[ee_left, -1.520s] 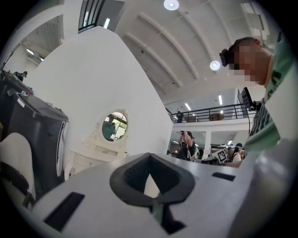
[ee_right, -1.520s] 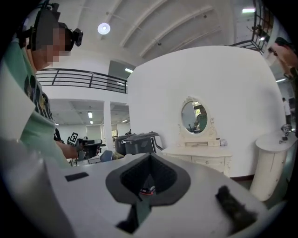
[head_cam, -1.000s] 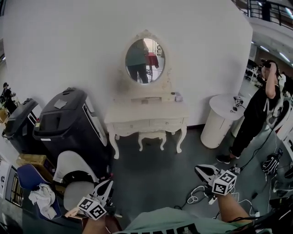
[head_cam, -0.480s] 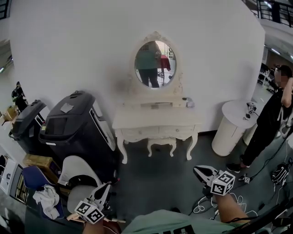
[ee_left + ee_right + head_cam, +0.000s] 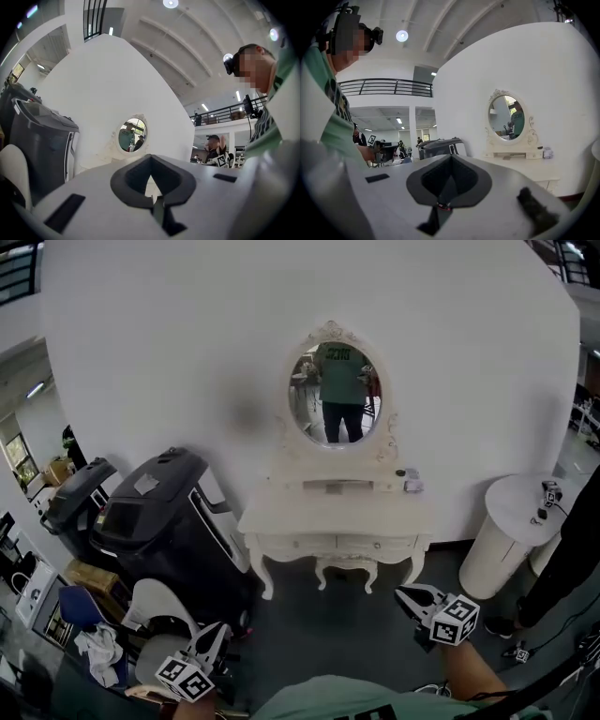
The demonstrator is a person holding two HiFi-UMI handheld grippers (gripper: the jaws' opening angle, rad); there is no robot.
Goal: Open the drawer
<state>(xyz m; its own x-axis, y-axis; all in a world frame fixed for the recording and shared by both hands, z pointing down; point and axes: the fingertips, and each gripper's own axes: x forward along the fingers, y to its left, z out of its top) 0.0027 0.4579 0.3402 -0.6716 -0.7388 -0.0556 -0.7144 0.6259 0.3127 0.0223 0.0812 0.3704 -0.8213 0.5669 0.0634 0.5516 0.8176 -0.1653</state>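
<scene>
A white dressing table (image 5: 337,514) with an oval mirror (image 5: 339,395) stands against the white wall. Its two front drawers (image 5: 339,543) are closed. My left gripper (image 5: 221,627) is low at the left, shut and holding nothing, well short of the table. My right gripper (image 5: 401,592) is at the lower right, nearer the table's right legs, also shut and holding nothing. In the left gripper view the closed jaws (image 5: 150,164) point toward the mirror (image 5: 131,135). The right gripper view shows its closed jaws (image 5: 450,161) with the table (image 5: 525,166) off to the right.
Two black machines (image 5: 169,517) (image 5: 75,501) stand left of the table. A white chair (image 5: 155,604) and a blue chair with a cloth (image 5: 89,638) are below them. A small stool (image 5: 344,570) sits under the table. A white round pedestal (image 5: 511,535) and a person (image 5: 574,563) are at the right.
The dressing table has come closer and toward the middle of the head view. Both grippers have travelled forward with me, still shut. The person at the right has slid mostly out of frame.
</scene>
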